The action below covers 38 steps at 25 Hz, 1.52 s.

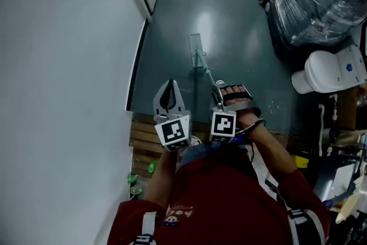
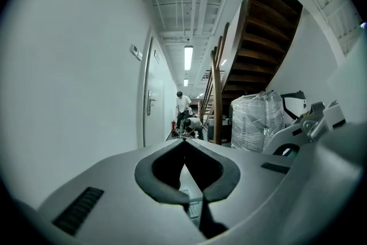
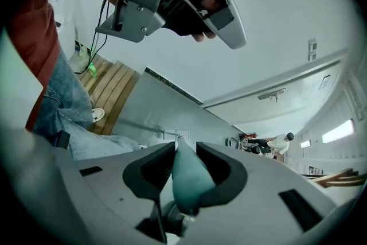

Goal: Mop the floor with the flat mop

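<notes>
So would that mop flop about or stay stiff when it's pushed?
Probably stiff: the mop has a thin handle running straight from the right gripper to its head, with no sag showing. Likely light, since that one gripper alone holds it. The flat head lies on the glossy floor, so it should slide rather than tip.

dark glossy floor (image 1: 235,26), flat mop (image 1: 196,46) resting on it, likely plastic-wrapped load (image 1: 315,0) at right

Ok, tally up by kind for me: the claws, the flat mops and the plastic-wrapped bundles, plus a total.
Grey two-jaw claws: 2 (left claw, right claw)
Grey flat mop on a metal pole: 1
Clear plastic-wrapped bundle: 1
Total: 4
</notes>
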### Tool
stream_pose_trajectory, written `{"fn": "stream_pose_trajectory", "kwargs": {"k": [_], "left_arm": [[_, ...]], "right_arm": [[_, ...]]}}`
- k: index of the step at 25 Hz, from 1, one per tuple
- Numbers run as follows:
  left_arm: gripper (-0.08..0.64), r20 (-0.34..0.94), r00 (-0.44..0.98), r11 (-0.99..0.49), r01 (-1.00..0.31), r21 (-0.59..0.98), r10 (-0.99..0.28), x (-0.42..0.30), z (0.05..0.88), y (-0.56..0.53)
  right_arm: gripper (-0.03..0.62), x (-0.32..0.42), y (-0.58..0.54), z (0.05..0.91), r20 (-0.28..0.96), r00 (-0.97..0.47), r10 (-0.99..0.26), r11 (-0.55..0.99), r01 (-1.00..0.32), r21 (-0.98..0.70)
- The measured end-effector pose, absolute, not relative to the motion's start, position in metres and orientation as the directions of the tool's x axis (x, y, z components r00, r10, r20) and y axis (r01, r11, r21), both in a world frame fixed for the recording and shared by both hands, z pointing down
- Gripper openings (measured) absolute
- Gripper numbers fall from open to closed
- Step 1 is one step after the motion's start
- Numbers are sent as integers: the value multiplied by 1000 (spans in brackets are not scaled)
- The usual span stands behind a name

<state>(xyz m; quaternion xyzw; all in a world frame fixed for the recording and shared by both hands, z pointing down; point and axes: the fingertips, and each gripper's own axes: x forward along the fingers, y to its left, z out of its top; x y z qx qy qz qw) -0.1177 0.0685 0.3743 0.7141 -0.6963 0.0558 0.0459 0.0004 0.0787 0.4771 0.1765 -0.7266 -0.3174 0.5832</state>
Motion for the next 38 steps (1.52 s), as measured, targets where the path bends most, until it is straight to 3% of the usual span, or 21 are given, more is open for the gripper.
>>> {"fn": "stream_pose_trajectory", "kwargs": {"k": [38], "left_arm": [[15, 150, -37, 37, -999, -1, -988, -133, 425, -45]], "right_arm": [[123, -30, -80, 521, 699, -281, -658, 681, 173, 711]]}}
